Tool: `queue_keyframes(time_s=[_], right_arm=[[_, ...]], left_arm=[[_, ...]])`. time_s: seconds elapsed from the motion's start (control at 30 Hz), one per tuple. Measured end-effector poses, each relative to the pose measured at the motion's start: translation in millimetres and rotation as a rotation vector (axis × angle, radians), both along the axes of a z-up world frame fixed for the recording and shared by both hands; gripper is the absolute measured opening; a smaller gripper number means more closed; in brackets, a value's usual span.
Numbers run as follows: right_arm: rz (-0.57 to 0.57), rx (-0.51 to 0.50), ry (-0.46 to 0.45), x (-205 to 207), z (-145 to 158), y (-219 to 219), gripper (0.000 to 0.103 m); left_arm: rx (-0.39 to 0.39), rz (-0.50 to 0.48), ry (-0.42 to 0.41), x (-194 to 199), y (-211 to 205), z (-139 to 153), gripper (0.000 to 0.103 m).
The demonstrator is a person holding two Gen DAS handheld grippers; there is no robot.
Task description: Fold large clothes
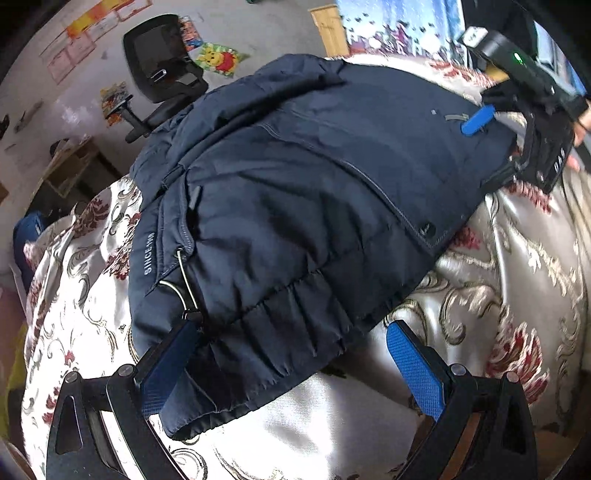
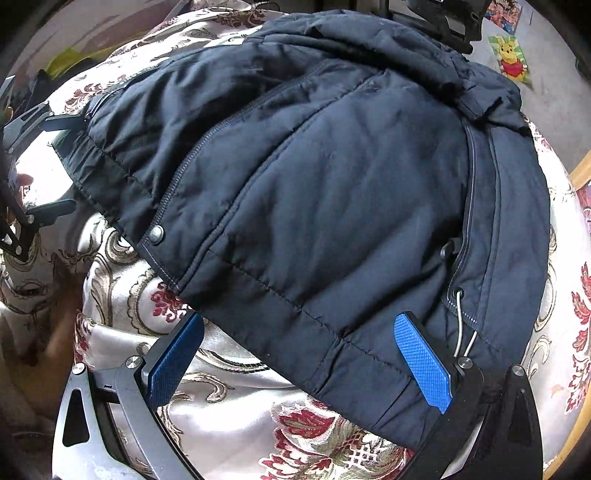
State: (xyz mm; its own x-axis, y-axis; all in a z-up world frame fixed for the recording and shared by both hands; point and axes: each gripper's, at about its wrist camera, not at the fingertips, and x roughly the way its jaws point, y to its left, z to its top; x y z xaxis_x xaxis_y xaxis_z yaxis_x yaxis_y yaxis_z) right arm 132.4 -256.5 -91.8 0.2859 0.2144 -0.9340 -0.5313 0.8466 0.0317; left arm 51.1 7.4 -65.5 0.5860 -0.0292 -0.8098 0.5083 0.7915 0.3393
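A dark navy padded jacket (image 1: pixel 295 192) lies spread on a table covered with a floral satin cloth (image 1: pixel 517 266); it also fills the right wrist view (image 2: pixel 325 192). My left gripper (image 1: pixel 291 354) is open, its blue pads on either side of the jacket's elastic hem corner. My right gripper (image 2: pixel 299 354) is open around the opposite hem edge, with a cord loop (image 2: pixel 461 325) by its right finger. The right gripper also shows far right in the left wrist view (image 1: pixel 480 120). The left gripper shows at the left edge of the right wrist view (image 2: pixel 40 166).
A black office chair (image 1: pixel 162 70) stands beyond the table on a grey floor with a Winnie-the-Pooh picture (image 1: pixel 218 59). A wooden post (image 1: pixel 328 29) and a blue printed curtain (image 1: pixel 399 26) are at the back. The floral cloth (image 2: pixel 236 413) shows under the jacket.
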Motion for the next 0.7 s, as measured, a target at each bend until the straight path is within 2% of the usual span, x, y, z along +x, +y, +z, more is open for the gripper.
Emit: queue_keyframes(time_s=[0.33, 0.5, 0.7], right_arm=[[0.051, -0.118, 0.042, -4, -22, 20, 0.101], [0.102, -0.245, 0.011, -16, -37, 38, 0.101], [0.1, -0.293, -0.025, -22, -42, 50, 0.102]], left_arm=[[0.151, -0.013, -0.019, -1, -12, -20, 0.103], [0.179, 0.005, -0.042, -2, -14, -24, 0.103], [0.195, 0.029, -0.075, -2, -15, -26, 0.103]])
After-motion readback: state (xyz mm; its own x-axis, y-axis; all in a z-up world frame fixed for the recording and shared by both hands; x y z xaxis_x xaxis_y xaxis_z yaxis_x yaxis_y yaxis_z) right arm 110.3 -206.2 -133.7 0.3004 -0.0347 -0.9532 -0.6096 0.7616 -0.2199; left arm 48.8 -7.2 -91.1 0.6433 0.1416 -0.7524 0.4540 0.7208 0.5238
